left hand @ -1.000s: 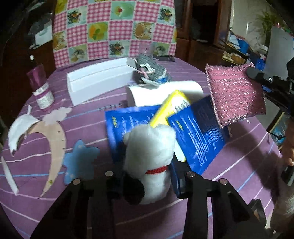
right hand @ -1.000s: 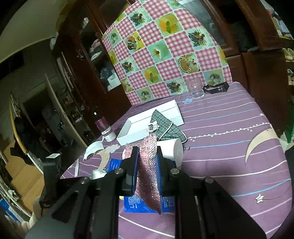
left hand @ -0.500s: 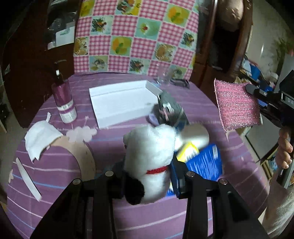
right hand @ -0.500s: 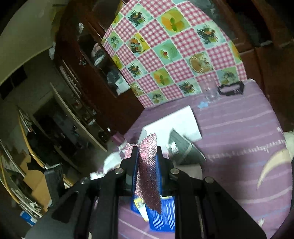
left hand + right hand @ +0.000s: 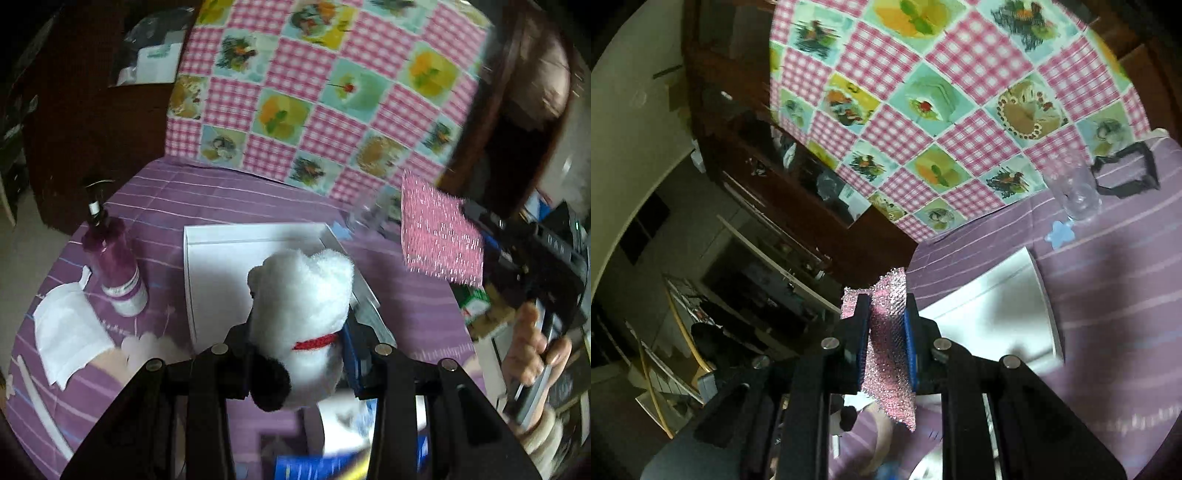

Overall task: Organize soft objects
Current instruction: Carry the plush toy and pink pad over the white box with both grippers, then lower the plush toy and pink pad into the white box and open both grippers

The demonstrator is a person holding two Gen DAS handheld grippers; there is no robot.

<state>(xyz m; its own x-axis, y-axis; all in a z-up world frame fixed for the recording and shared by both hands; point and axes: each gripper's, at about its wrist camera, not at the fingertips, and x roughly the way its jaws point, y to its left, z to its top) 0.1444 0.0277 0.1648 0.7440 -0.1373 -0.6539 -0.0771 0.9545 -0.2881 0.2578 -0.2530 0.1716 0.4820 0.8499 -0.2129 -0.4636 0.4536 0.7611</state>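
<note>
My left gripper (image 5: 295, 350) is shut on a white plush dog (image 5: 303, 302) with a red collar and black nose, held above the near edge of the open white box (image 5: 221, 266). My right gripper (image 5: 884, 343) is shut on a pink glittery sponge cloth (image 5: 888, 354), which hangs between the jaws above the left end of the white box (image 5: 993, 314). The same cloth (image 5: 439, 236) shows at the right of the left wrist view, raised beyond the box, with the right gripper's body behind it.
A purple pump bottle (image 5: 114, 266) and a white folded cloth (image 5: 66, 332) sit left of the box on the purple striped tablecloth (image 5: 229, 199). A clear glass (image 5: 1075, 195) and a black object (image 5: 1126, 173) stand at the far edge. A checkered chair cover (image 5: 325, 92) rises behind. Blue packets (image 5: 321, 465) lie below.
Both grippers have risen and moved forward toward the white box, each still holding its object. The box now lies right under the plush dog; the blue packets have dropped to the frame bottom.
</note>
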